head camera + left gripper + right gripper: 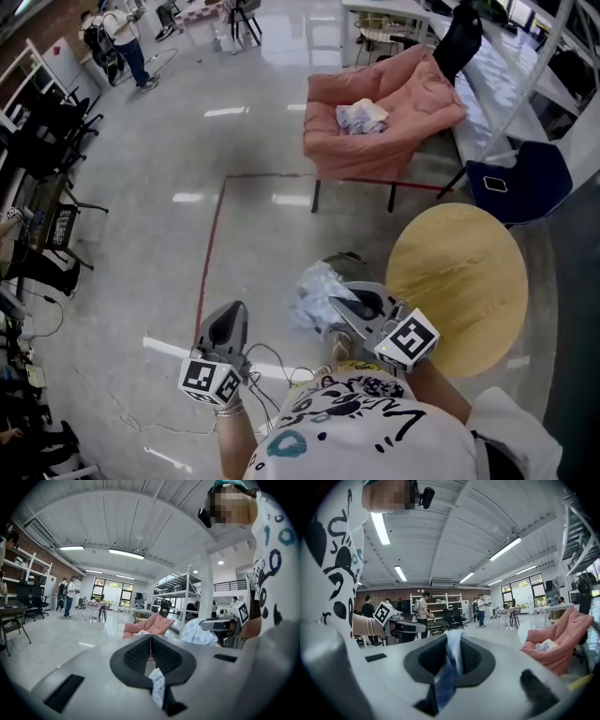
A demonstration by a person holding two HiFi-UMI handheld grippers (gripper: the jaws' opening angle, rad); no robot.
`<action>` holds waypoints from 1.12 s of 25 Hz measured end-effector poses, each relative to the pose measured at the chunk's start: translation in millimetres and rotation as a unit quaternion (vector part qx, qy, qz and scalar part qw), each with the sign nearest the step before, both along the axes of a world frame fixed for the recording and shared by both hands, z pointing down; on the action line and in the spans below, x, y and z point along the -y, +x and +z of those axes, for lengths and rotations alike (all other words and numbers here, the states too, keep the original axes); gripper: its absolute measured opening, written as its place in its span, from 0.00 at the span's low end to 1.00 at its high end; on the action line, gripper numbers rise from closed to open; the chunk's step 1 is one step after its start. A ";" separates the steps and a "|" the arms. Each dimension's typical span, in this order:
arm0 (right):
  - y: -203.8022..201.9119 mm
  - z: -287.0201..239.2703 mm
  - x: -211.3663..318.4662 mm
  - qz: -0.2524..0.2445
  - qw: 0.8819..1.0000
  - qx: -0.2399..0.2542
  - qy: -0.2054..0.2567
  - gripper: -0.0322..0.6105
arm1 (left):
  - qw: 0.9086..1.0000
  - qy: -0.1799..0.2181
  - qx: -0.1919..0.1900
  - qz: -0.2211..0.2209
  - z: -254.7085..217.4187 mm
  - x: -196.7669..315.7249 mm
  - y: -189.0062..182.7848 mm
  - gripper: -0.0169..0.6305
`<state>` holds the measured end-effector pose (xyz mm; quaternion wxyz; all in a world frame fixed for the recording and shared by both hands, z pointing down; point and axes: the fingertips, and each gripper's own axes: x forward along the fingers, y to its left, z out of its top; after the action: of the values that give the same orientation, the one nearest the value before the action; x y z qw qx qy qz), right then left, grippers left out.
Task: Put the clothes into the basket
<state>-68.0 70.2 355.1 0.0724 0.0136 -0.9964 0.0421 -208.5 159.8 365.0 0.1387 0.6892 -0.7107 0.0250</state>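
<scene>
Right hand-held gripper (361,307) narrow, pinching pale cloth (317,292), lower centre. Left hand-held gripper (225,326) shut on a fabric scrap (157,686). More clothes (361,116) on pink chair (394,141), upper centre, well ahead; no basket seen.

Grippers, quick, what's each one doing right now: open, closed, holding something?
Left gripper: closed on a small scrap of pale patterned cloth.
Right gripper: closed on a crumpled light blue and white garment.
</scene>
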 end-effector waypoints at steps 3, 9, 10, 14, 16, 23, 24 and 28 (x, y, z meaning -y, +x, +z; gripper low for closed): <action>1.9 1.4 16.5 0.006 1.000 -0.001 0.002 0.14 | 1.000 0.000 0.004 0.006 0.7 19.3 -1.5 0.05; -5.7 -1.4 43.8 0.033 0.999 -0.007 0.000 0.14 | 1.000 -0.004 -0.002 0.022 -0.9 41.6 -15.0 0.05; -6.0 -1.2 48.8 0.040 0.999 -0.009 0.000 0.14 | 1.000 -0.005 -0.001 0.027 -0.9 46.5 -17.2 0.05; -10.4 6.2 70.5 0.081 0.997 -0.019 0.003 0.14 | 0.998 -0.007 -0.003 0.059 5.6 71.6 -34.8 0.05; -12.7 10.3 79.9 0.112 0.993 -0.026 0.003 0.14 | 0.996 -0.009 -0.005 0.083 8.4 86.5 -46.9 0.05; -3.2 3.7 103.6 0.239 0.970 -0.033 -0.004 0.14 | 0.985 0.011 0.011 0.175 -14.6 145.9 -78.8 0.05; -2.8 3.0 106.1 0.254 0.967 -0.033 -0.002 0.14 | 0.983 0.015 0.011 0.185 -15.7 152.2 -82.1 0.05; -10.4 3.2 107.6 0.307 0.951 -0.037 0.006 0.14 | 0.974 0.021 -0.002 0.227 -9.1 165.5 -96.9 0.05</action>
<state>-78.4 -37.4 358.3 0.0923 0.3207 -0.9410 0.0558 -305.4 -5.7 355.9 0.1166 0.8352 -0.5360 0.0399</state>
